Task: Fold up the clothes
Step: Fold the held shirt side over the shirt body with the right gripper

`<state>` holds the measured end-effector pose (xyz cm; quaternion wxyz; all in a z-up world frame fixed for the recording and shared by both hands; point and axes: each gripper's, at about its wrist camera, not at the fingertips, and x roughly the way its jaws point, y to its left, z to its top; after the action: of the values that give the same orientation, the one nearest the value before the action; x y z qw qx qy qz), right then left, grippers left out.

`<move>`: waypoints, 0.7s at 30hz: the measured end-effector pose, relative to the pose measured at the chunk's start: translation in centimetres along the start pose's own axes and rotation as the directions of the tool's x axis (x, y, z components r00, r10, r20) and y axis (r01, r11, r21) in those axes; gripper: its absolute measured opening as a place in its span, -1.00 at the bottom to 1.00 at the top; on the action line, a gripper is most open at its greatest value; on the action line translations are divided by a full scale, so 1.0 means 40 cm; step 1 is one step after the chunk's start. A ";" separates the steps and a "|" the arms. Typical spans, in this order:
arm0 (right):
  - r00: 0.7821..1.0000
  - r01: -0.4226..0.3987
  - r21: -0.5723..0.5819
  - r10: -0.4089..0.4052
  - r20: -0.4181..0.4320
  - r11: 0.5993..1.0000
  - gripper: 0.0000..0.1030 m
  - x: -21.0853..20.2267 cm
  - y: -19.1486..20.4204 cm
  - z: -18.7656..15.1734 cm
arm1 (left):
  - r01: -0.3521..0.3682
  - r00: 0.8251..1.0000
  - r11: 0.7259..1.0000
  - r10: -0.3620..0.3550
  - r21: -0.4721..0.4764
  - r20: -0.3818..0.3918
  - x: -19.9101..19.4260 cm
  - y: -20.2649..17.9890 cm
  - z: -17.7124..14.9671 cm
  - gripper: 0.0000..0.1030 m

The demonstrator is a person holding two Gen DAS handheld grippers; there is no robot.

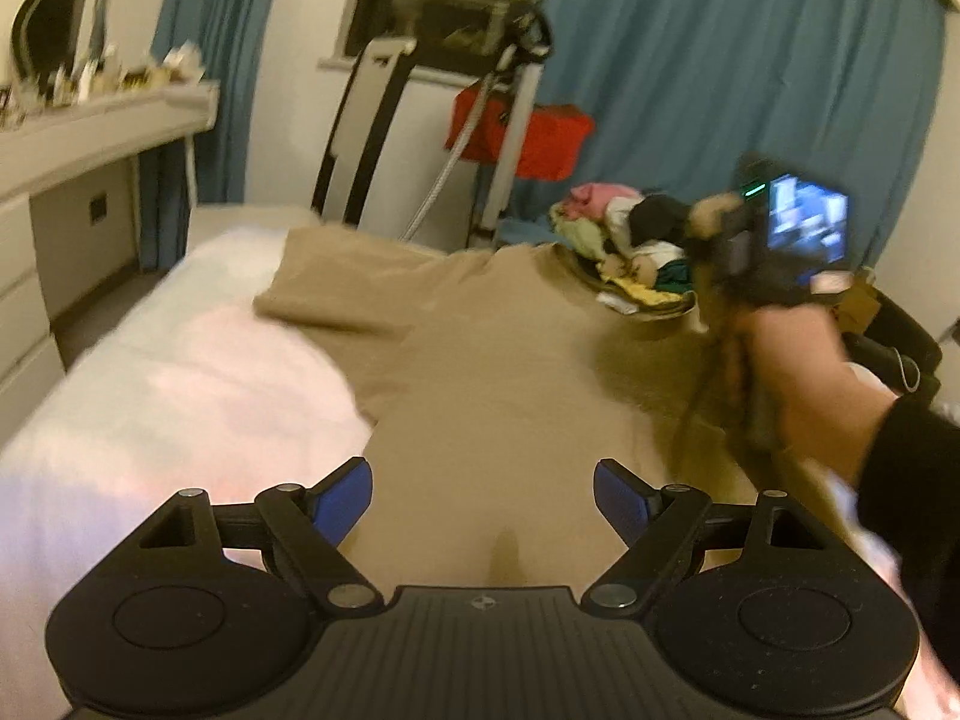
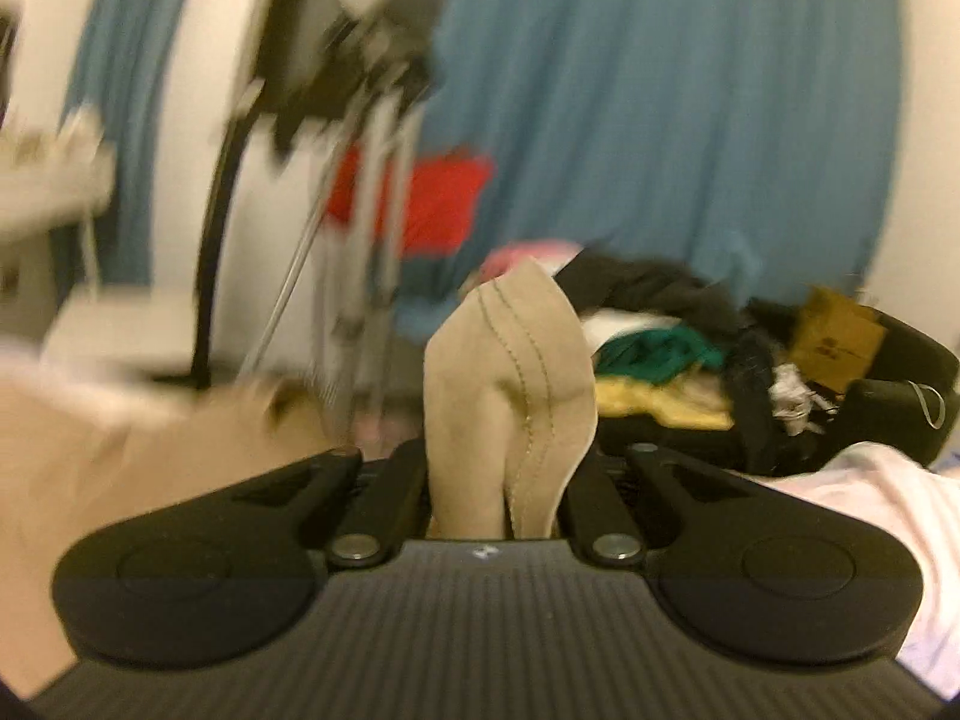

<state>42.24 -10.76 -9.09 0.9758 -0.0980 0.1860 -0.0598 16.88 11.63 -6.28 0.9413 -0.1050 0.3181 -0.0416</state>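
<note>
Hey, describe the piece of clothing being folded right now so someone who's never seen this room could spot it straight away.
Start at the bed with the white cover. Spread across it lies a tan garment, one stitched edge pinched in the right hand-held gripper. Unlike the mixed, colourful heap of clothes behind, it is one plain beige piece laid out flat.

A tan garment (image 1: 480, 360) is lying spread across my bed, one double-stitched hem corner (image 2: 516, 384) standing upright, pinched in my right tongs (image 2: 498, 480), with mixed clothes (image 1: 630, 240) piling beyond.
</note>
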 end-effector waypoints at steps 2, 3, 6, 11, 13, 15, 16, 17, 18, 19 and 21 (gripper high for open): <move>0.998 -0.045 -0.014 0.044 -0.044 0.999 -0.84 0.041 0.060 -0.033 | -0.014 0.999 1.000 0.013 -0.018 -0.041 0.031 0.024 -0.009 0.61; 0.996 -0.058 -0.013 0.057 -0.067 0.998 -0.82 0.062 0.082 -0.044 | -0.017 0.998 1.000 0.015 -0.021 -0.056 0.046 0.031 -0.011 0.61; 0.991 -0.077 0.002 0.077 -0.108 0.997 -0.80 0.114 0.104 -0.055 | -0.013 0.997 1.000 0.011 -0.027 -0.076 0.084 0.042 -0.011 0.61; 0.947 -0.235 0.144 0.260 -0.190 0.961 0.51 0.138 0.068 -0.039 | -0.004 0.994 0.999 -0.002 -0.050 -0.111 0.133 0.051 -0.009 0.61; 0.932 -0.288 0.204 0.323 -0.166 0.936 0.90 0.086 0.049 -0.028 | 0.004 0.993 0.998 -0.011 -0.059 -0.120 0.139 0.048 -0.014 0.61; 0.917 -0.334 0.257 0.375 -0.133 0.907 0.90 0.021 0.026 -0.016 | 0.007 0.993 0.999 -0.014 -0.054 -0.119 0.140 0.035 -0.020 0.61; 0.913 -0.348 0.275 0.390 -0.118 0.896 0.90 -0.024 0.006 -0.008 | 0.008 0.993 0.999 -0.013 -0.046 -0.117 0.137 0.026 -0.024 0.61; 0.913 -0.354 0.284 0.395 -0.103 0.891 0.90 -0.069 -0.010 -0.005 | 0.008 0.993 0.999 -0.012 -0.035 -0.114 0.131 0.017 -0.026 0.61; 0.913 -0.363 0.293 0.400 -0.079 0.885 0.90 -0.125 -0.035 -0.003 | 0.009 0.994 1.000 -0.011 -0.024 -0.111 0.124 0.008 -0.028 0.61; 0.912 -0.372 0.305 0.406 -0.056 0.877 0.90 -0.182 -0.062 -0.004 | 0.015 0.994 1.000 -0.016 -0.013 -0.106 0.112 -0.003 -0.032 0.61; 0.911 -0.382 0.331 0.411 -0.019 0.863 0.90 -0.294 -0.119 -0.013 | 0.035 0.995 0.999 -0.034 0.000 -0.097 0.091 -0.021 -0.038 0.61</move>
<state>30.77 -13.68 -4.42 0.9607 0.1049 0.2330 0.1084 18.82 10.01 -9.42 0.9240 -0.1076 0.3614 -0.0631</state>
